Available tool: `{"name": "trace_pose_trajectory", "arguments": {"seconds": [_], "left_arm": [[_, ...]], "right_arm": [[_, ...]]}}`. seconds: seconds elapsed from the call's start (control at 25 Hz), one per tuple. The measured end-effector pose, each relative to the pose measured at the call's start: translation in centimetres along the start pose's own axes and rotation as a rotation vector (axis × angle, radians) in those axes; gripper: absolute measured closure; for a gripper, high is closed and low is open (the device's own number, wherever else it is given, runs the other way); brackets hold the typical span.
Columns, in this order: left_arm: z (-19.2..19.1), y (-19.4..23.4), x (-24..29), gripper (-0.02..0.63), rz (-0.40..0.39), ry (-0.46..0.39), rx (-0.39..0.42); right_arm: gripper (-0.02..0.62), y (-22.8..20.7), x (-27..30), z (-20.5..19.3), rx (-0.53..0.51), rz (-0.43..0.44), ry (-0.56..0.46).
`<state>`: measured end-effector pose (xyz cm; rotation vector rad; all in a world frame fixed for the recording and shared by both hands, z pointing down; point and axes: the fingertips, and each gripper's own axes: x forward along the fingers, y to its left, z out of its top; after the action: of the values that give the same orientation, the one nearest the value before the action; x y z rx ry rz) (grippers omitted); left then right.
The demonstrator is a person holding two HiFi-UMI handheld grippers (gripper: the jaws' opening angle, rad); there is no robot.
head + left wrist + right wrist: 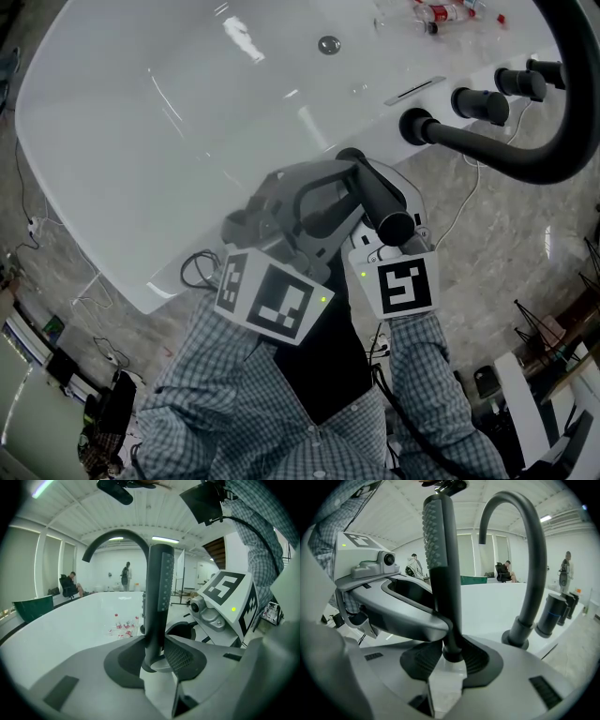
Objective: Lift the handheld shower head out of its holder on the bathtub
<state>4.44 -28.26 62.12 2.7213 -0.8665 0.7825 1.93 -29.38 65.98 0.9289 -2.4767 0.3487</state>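
Note:
The handheld shower head [378,199] is a black stick-shaped wand that stands upright at the ledge of the white bathtub [141,141]. My left gripper [349,180] reaches it from the left and my right gripper [373,211] from below. In the left gripper view the shower head [156,597] rises between the jaws, and the left gripper [153,660] is shut on its lower end. The right gripper [450,657] is likewise shut on the foot of the shower head [442,573], with the left gripper's jaw crossing just above. Its holder is hidden.
A tall black faucet spout [530,159] arches over the ledge at the right, close to the wand, with two black knobs [483,103] behind it. Small bottles [445,14] lie in the tub near the drain [328,44]. Cables [195,269] trail on the marble floor.

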Motion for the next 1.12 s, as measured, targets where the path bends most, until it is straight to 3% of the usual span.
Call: {"name": "trace_pose_trajectory", "arguments": {"seconds": [1.12], "left_arm": [[7.9,-0.5,-5.6,0.480,0.045,-0.078,-0.046]], "right_arm": [[0.476,1.1,-5.5,7.6,-0.104,-0.002,0.002]]}}
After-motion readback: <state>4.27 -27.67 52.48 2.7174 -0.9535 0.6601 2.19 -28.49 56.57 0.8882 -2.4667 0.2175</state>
